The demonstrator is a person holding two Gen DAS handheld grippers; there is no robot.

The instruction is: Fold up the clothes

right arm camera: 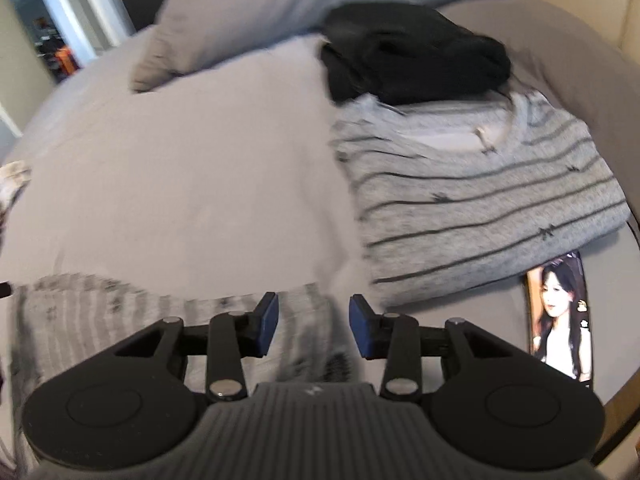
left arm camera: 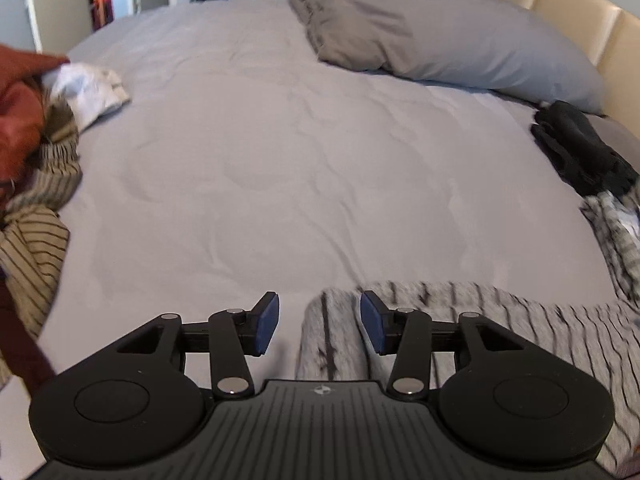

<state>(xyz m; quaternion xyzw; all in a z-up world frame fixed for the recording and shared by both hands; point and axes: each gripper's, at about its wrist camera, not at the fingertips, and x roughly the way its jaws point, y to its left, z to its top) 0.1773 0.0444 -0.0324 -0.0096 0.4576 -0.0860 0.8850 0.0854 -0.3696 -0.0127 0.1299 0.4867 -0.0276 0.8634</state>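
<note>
Both tools hang over a bed (left arm camera: pixel 280 160) covered in a grey sheet. The left tool (left arm camera: pixel 319 322) has its blue pads spread, nothing pinched; the end of a grey striped garment (left arm camera: pixel 500 328) lies flat below it and runs off to the right. The right tool (right arm camera: pixel 313 326) is likewise spread and empty above the same grey striped garment (right arm camera: pixel 120 312), blurred here. Beside it, to the right, sits a folded grey striped top (right arm camera: pixel 480 200) with a folded black garment (right arm camera: pixel 412 64) touching its far edge, and a lit phone (right arm camera: pixel 560 320) just beside its near edge. Grey pillows (left arm camera: pixel 440 36) lie against the cream headboard (left arm camera: pixel 560 4). At the left edge lies a heap: beige striped cloth (left arm camera: pixel 36 232), a white piece (left arm camera: pixel 88 88), rust-red fabric (left arm camera: pixel 20 112).
</note>
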